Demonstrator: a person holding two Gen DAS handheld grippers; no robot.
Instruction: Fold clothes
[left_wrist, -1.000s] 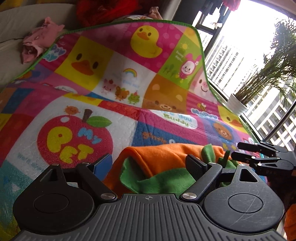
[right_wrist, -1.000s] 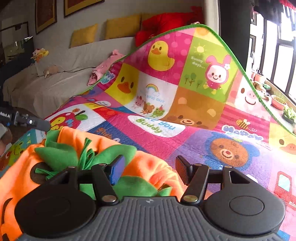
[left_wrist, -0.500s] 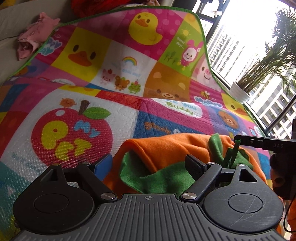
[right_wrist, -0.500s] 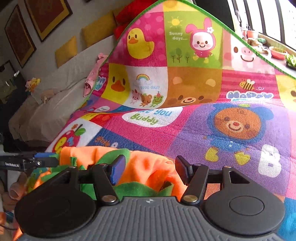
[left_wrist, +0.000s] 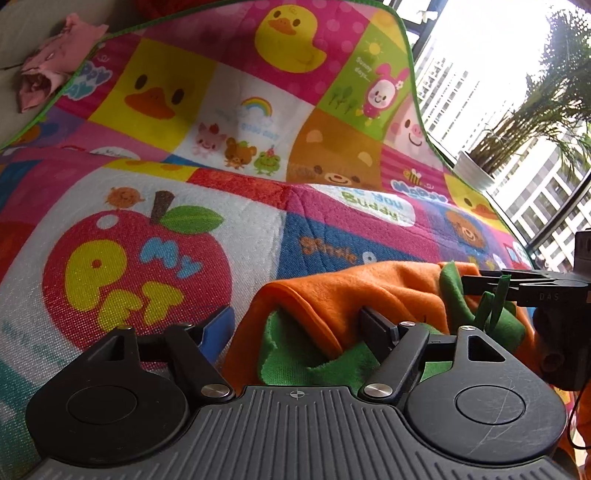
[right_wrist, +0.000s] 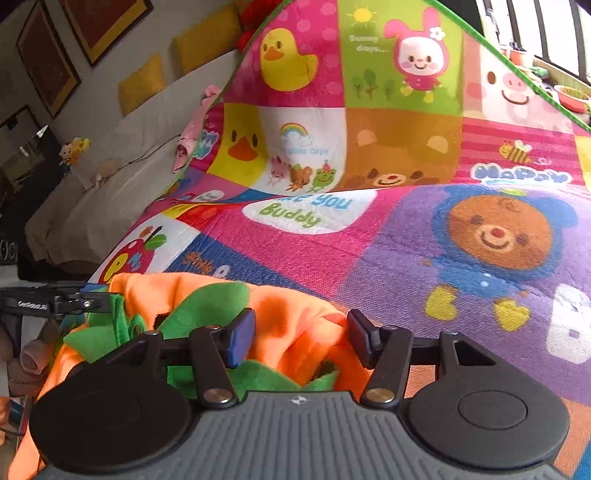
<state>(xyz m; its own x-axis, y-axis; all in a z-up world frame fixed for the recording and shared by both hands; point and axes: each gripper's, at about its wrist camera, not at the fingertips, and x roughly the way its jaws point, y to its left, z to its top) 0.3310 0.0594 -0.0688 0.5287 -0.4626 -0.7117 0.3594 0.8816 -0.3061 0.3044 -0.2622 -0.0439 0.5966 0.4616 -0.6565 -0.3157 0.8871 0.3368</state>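
Observation:
An orange garment with green lining and green ties (left_wrist: 376, 291) lies bunched on a bright patchwork play mat (left_wrist: 229, 206). My left gripper (left_wrist: 295, 325) is open, its jaws wide on either side of the garment's near left edge. My right gripper (right_wrist: 299, 336) is open too, with an orange fold (right_wrist: 295, 325) bulging between its jaws at the garment's right end. The right gripper shows side-on in the left wrist view (left_wrist: 517, 284) at the garment's far end. The left gripper shows at the left edge of the right wrist view (right_wrist: 55, 301).
The mat's far half rises against a sofa (right_wrist: 122, 158) with yellow cushions (right_wrist: 207, 37). A pink garment (left_wrist: 55, 62) lies on the sofa by the mat's edge. A potted plant (left_wrist: 517, 125) and windows stand at the right.
Both grippers have dropped lower and closer to the mat with the garment between their jaws. The garment lies flatter, and the right gripper has tilted to the right.

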